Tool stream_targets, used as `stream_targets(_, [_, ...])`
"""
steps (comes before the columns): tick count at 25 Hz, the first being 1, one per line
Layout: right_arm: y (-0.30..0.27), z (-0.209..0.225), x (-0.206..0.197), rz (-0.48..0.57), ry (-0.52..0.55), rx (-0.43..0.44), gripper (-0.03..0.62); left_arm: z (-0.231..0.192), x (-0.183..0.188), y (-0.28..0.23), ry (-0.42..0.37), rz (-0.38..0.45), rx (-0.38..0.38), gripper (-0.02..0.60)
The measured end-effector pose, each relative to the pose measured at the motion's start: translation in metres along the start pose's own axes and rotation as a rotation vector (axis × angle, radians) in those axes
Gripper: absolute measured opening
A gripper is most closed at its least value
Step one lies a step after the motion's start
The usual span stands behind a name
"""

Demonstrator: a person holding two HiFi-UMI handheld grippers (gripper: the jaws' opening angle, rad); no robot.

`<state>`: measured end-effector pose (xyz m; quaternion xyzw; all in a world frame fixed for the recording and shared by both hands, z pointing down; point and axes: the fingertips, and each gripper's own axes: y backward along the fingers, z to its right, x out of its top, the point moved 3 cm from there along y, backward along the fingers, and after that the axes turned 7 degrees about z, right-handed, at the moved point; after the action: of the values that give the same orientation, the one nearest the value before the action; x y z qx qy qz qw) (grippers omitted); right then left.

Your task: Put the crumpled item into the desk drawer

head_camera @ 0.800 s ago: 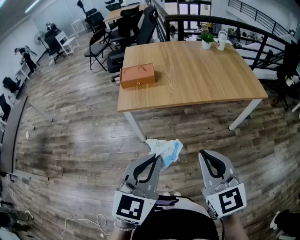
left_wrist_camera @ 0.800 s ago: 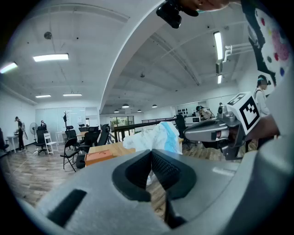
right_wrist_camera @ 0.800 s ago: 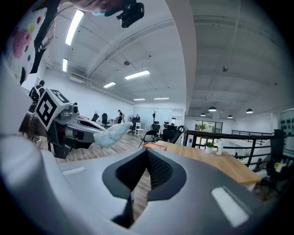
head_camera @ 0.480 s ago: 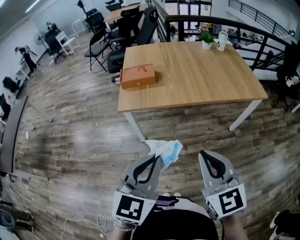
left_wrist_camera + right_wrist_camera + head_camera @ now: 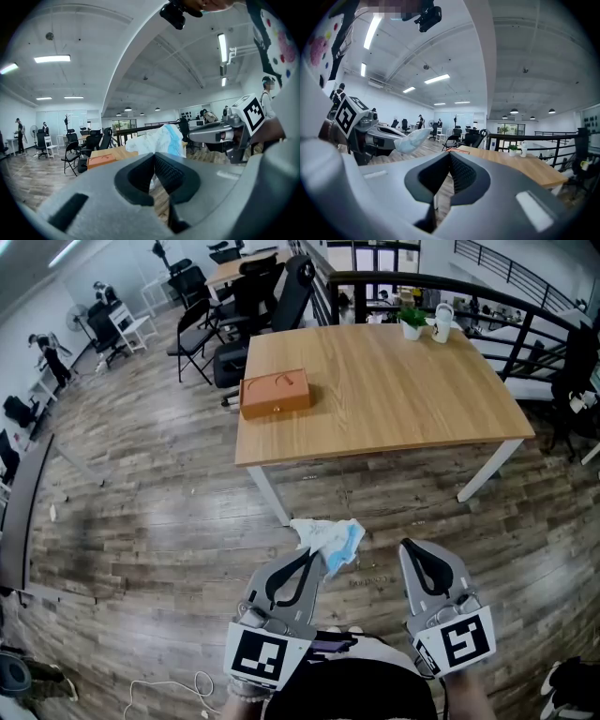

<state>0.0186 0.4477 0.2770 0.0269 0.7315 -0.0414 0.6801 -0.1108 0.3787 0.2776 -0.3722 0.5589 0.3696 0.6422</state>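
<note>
Pinching crumpled item (image 5: pixel 330 538) in left claw (image 5: pixel 312 562); right claw (image 5: pixel 412 549) closed, empty.

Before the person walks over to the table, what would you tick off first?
1. Item gripped: ok. The left hand-held gripper has its jaws shut on the crumpled white-and-blue item.
2. Spare gripper free: ok. The right hand-held gripper has its jaws together with nothing between them.
3. Target in sight: ok. The small orange-brown drawer box sits near the left edge of the light wooden table.
4. Drawer open: not ok. It looks shut, so it probably needs pulling open first.
5. Drawer within reach: not ok. The table stands well ahead of both grippers.
</note>
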Motion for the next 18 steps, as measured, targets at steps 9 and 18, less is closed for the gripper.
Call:
stream_targets(9, [-0.005,-0.014,0.003,0.003,0.004,-0.014,0.006,-0.011,-0.001,0.009,-0.007,0.010,-0.012,0.005])
stream_targets(18, [-0.004,-0.032,0.005,0.012,0.015,-0.045,0.006,-0.022,-0.002,0.026,-0.013,0.026,-0.025,0.005])
